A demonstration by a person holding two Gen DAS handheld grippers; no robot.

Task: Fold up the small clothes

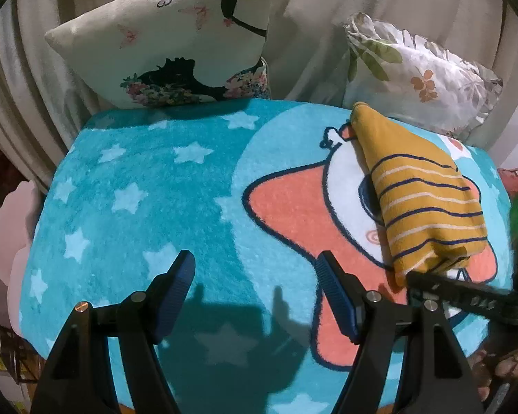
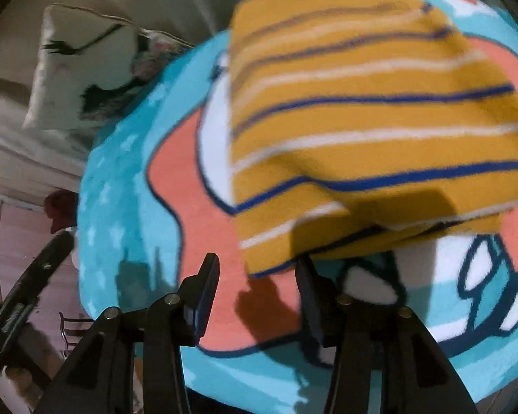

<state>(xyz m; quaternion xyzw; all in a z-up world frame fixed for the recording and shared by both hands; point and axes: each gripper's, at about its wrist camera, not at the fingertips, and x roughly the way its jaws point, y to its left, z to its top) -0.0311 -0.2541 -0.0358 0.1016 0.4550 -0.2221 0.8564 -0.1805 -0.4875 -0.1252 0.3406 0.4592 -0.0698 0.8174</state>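
A folded mustard-yellow garment (image 1: 428, 200) with navy and white stripes lies on the right side of a turquoise star-print blanket (image 1: 138, 179). My left gripper (image 1: 255, 265) hovers open over the bare blanket to the garment's left, with nothing between its blue pads. My right gripper (image 2: 257, 265) is at the garment's (image 2: 362, 120) near edge with its jaws apart. The cloth's near corner lies between the fingertips, and neither pad presses on it. One black finger (image 1: 431, 281) of the right gripper shows in the left wrist view, against the garment's near hem.
Two pillows lean against the beige backrest: a butterfly-print one (image 1: 169, 45) at back left and a floral one (image 1: 418, 72) behind the garment. A hand (image 1: 500, 365) holds the right gripper at lower right. The blanket drops off at its left edge (image 1: 34, 241).
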